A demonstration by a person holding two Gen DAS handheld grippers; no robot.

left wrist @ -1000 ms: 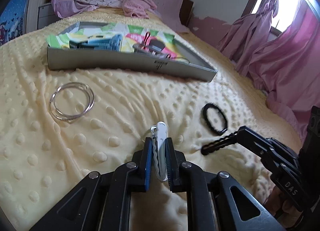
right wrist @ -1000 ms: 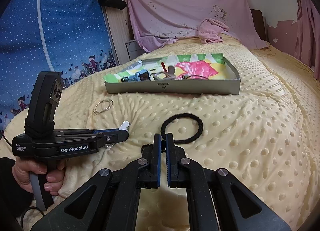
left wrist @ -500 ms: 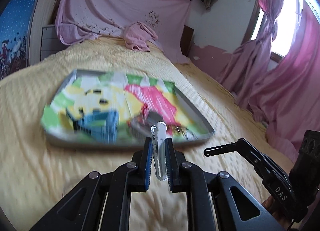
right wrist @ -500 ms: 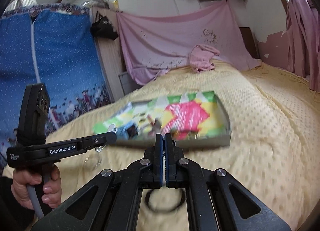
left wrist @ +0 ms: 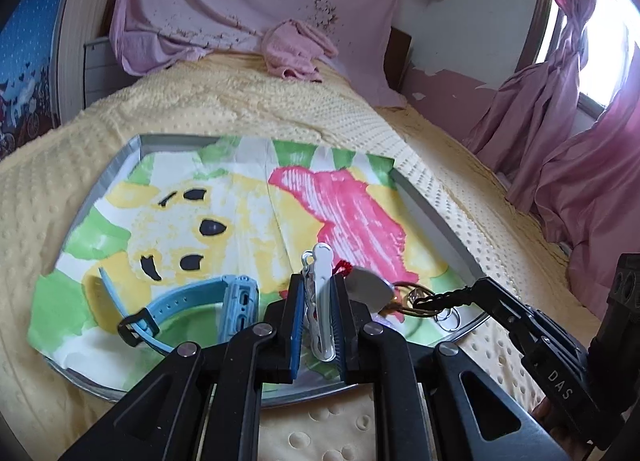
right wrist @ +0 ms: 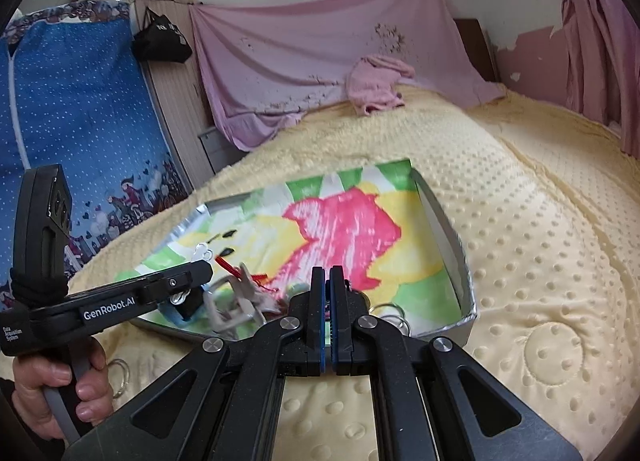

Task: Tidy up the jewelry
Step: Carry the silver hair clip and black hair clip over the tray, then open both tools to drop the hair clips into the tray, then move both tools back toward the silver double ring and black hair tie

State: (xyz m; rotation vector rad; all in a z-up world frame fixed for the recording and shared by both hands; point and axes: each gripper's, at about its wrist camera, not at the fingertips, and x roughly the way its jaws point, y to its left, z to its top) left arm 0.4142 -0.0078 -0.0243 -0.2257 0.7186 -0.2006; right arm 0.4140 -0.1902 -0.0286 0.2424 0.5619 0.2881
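One container: a shallow grey metal tray (left wrist: 434, 217) lies on the dotted pale-yellow blanket (left wrist: 440, 165), lined with a cartoon-printed paper sheet in yellow, green and pink (left wrist: 240, 213).
Tray, near-left part: a light-blue wristwatch with a rubber strap and black buckle (left wrist: 188, 301) lies curled on the liner.
Tray, near-right corner: small metal rings and a gold-coloured loop (left wrist: 416, 301) sit together with a red cord (left wrist: 345, 267) and a pale oval tag (left wrist: 368, 289); their exact tangle is hard to read behind the fingers.
Tray, seen from the right wrist: a beige clip-like piece (right wrist: 240, 301) lies beside the red cord (right wrist: 230, 264) near the front wall, and metal rings (right wrist: 390, 313) rest at the corner just beyond the right fingers.
Left gripper (left wrist: 318, 321): its jaws are clamped on a white and silver hair clip (left wrist: 318, 293), which stands upright between the blue pads and is held above the near part of the tray, over the liner.
Right gripper (right wrist: 330, 313): the blue pads are pressed nearly together with nothing visible between them; it hangs over the near edge of the tray.
Outside the tray: a pair of clear bangles (right wrist: 120, 377) lies on the blanket beside the person's left hand (right wrist: 60, 385), which grips the handle.
Far end of the bed: a crumpled pink cloth (left wrist: 298, 49) rests on the blanket, well apart from the tray.
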